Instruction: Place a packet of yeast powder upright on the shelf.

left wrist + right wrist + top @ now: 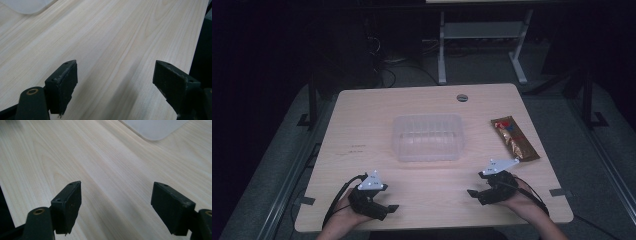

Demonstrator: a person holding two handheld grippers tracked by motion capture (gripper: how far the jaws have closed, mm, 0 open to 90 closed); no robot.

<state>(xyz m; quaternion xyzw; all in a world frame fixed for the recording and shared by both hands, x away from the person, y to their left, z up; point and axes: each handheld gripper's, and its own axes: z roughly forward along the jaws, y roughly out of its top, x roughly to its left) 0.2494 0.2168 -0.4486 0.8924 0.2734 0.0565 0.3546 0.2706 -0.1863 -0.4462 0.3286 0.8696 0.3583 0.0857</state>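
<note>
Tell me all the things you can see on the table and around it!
plastic container: one, clear, middle of the table
snack packet: one, brown and red, right of the container, lying flat
table: one, pale wood, grey round cap near its far edge
desk frame: one, white, on the floor beyond the table
left gripper: one, black, near left edge, jaws open and empty
right gripper: one, black, near right edge, jaws open and empty

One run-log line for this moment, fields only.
left gripper: open, empty, near edge | right gripper: open, empty | clear plastic container: table centre, untouched | brown snack packet: flat, right of container
</note>
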